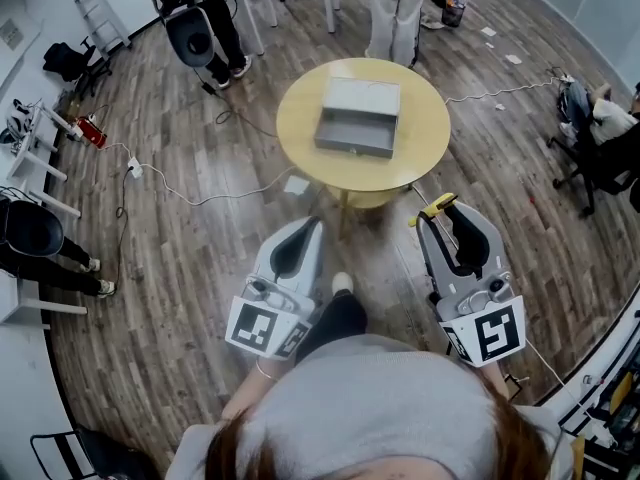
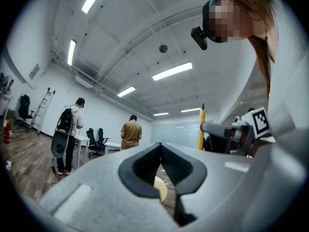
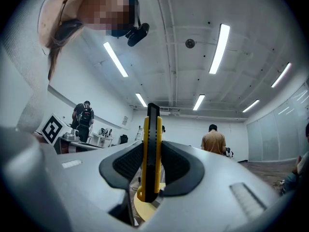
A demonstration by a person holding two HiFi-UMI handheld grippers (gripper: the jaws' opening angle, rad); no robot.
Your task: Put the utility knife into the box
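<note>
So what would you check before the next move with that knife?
1. Knife gripped by right gripper: ok, jaws closed on it.
2. Blade pulled in: cannot tell.
3. Box open on top: ok, and it looks empty.
4. Box within reach: not ok, the table stands some way ahead.
5. Left gripper free: ok, jaws together, nothing between them.
</note>
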